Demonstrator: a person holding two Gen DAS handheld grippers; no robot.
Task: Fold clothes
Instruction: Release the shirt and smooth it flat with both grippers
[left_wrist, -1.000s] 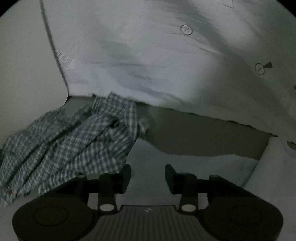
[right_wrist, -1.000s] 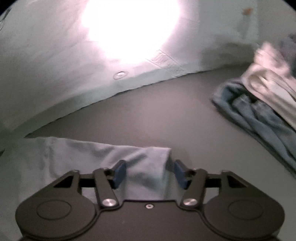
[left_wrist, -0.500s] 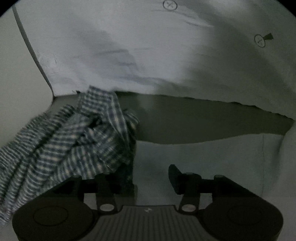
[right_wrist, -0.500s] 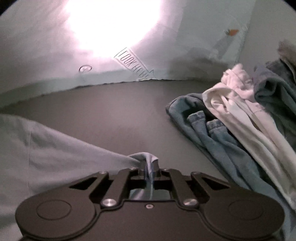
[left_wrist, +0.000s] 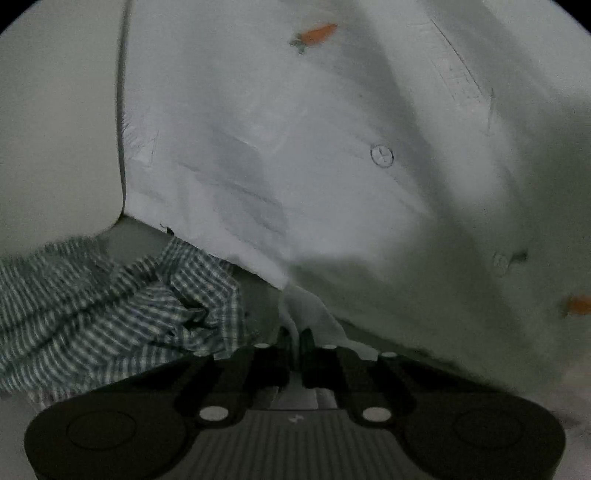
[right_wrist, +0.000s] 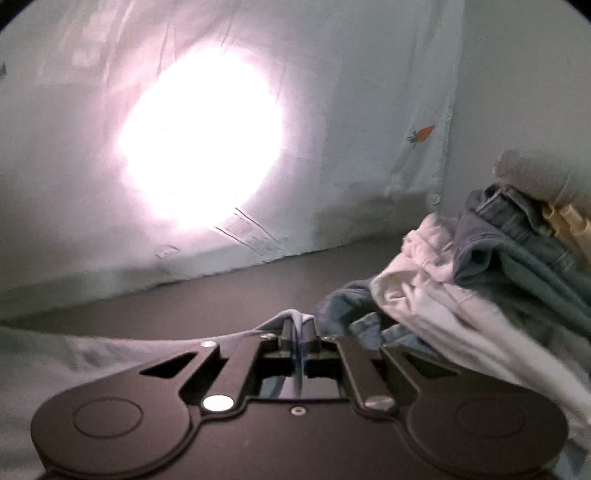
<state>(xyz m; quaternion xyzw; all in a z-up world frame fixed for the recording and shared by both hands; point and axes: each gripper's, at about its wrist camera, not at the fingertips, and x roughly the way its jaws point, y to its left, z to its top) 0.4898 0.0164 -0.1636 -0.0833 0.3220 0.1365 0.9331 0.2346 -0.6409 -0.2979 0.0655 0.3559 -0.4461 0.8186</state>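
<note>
Both grippers are clamped on the same pale blue garment (right_wrist: 92, 354): the left gripper (left_wrist: 295, 343) pinches a bunched edge of it beside the crumpled checked shirt (left_wrist: 110, 314), and the right gripper (right_wrist: 299, 336) nips another edge just in front of the heap of jeans (right_wrist: 517, 236) and a white garment (right_wrist: 443, 295). To fold it well, I judge both pinches should rise together with the cloth taut between them. It should be carried over clear of both heaps, then laid flat on the dark surface (right_wrist: 184, 302) before either jaw lets go.
</note>
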